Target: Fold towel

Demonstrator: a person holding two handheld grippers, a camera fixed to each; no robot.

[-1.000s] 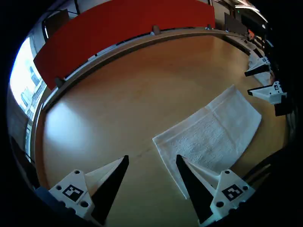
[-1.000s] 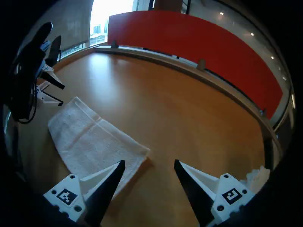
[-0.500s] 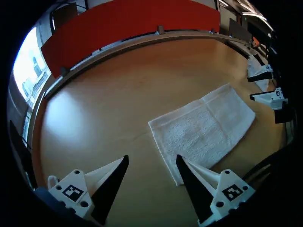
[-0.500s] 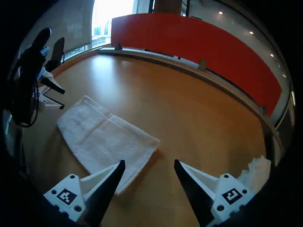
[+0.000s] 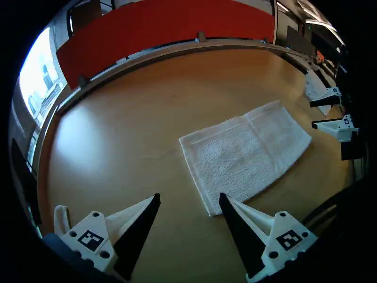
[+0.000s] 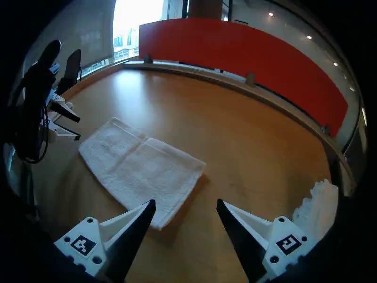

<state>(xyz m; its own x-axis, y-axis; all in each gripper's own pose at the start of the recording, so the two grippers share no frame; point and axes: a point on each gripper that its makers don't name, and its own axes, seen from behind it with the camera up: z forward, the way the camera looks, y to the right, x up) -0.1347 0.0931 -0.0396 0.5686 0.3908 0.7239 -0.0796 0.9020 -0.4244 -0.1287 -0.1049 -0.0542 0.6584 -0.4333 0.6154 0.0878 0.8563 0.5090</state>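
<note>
- Wooden table (image 5: pixel 132 122) takes up most of both views; a red partition (image 5: pixel 165 23) runs along its far edge from 10 to 1 o'clock, and a bright window (image 5: pixel 35 89) sits at 9 o'clock in the left gripper view.
- I see the same table (image 6: pixel 245 141), red partition (image 6: pixel 245 52) and window (image 6: pixel 136 19) in the right gripper view, with the window at 11 o'clock.
- White towel (image 5: pixel 245 153) lies flat on the table as a rectangle, at about 4 o'clock from centre in the left gripper view. A stitched line crosses it near its far end.
- Its near corner lies just beside the tip of the left gripper's (image 5: pixel 188 198) right-hand finger; I cannot tell whether they touch.
- Left gripper: jaws spread wide, bare table between them, gripping nothing.
- In the right gripper view the towel (image 6: pixel 141 167) is at 8 o'clock, its near corner just beside the tip of the left-hand finger.
- Right gripper (image 6: pixel 186 203): jaws likewise spread, nothing between them.
- Right gripper (image 5: pixel 312 115) also shows at 3 o'clock in the left gripper view, just off the towel's far end, fingers apart.
- Left gripper (image 6: pixel 77 129) shows at 9 o'clock in the right gripper view, near the towel's other end, fingers apart.
- Crumpled white cloth (image 6: pixel 318 207) sits at 4 o'clock in the right gripper view, well apart from the towel.
</note>
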